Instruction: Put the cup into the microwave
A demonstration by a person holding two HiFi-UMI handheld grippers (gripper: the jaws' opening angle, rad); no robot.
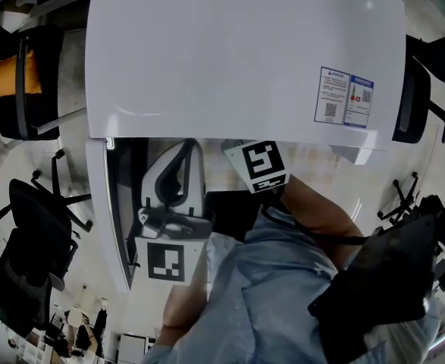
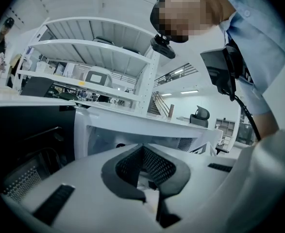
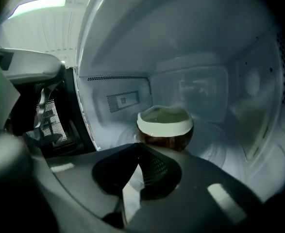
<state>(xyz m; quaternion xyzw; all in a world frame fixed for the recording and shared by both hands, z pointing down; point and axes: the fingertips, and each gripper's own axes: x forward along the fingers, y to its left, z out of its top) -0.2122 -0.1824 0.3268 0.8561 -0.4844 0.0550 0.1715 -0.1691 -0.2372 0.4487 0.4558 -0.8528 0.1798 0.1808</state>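
A brown cup with a cream rim (image 3: 165,127) stands upright on the floor of the white microwave (image 1: 237,51), inside the cavity. My right gripper (image 3: 138,152) reaches into the cavity, jaws shut with nothing between them, its tips just short of the cup and apart from it. From the head view only its marker cube (image 1: 261,165) shows below the microwave's top. The microwave door (image 1: 104,211) stands open to the left. My left gripper (image 1: 183,154) hangs by the doorway next to the door, shut and empty, and faces the microwave's white front frame (image 2: 132,125).
Black office chairs stand on the floor at the left (image 1: 32,82) and right (image 1: 415,101) of the microwave. White shelving with equipment (image 2: 93,52) rises behind it. The person's blue sleeve (image 1: 283,279) and a black device (image 1: 381,279) fill the lower head view.
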